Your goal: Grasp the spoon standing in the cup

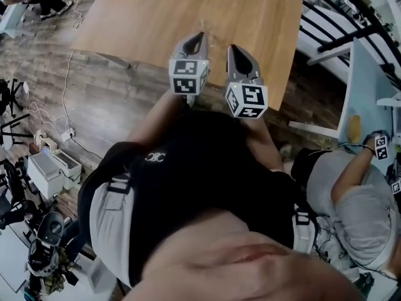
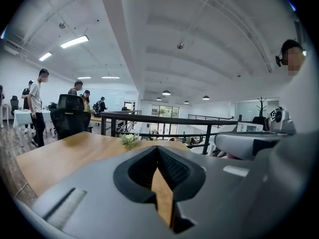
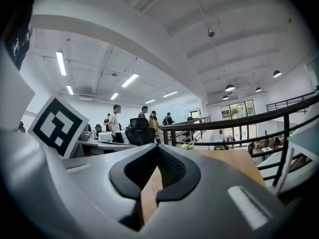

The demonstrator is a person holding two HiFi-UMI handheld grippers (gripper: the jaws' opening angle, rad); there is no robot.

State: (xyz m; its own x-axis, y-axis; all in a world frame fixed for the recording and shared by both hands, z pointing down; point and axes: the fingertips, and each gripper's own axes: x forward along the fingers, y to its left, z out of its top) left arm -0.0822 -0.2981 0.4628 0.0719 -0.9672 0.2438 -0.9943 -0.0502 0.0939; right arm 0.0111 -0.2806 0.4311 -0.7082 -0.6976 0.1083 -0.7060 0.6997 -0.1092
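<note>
Head view has you looking down your own black top at both tools, held close in front of your chest at mid-frame. The grey left gripper [image 1: 200,37] and grey right gripper [image 1: 232,48] sit side by side, near each other but apart. Both point at the near edge of the light brown wooden table [image 1: 250,17] that fills the upper middle.

In the left gripper view your left gripper [image 2: 157,149] has its black pads pressed together at the tips. Only a thin sliver of tabletop [image 2: 55,158] shows lower down, and nothing is pinched. The right gripper [image 3: 158,149] is the same in its own view: tips meeting, nothing held.

You cannot pick out the spoon or the cup in any view. A small sprig of pale flowers [image 2: 129,140] stands at the table's far side, below the black metal railing [image 2: 164,118], and it shows again at centre in the right gripper view [image 3: 187,146].
</note>
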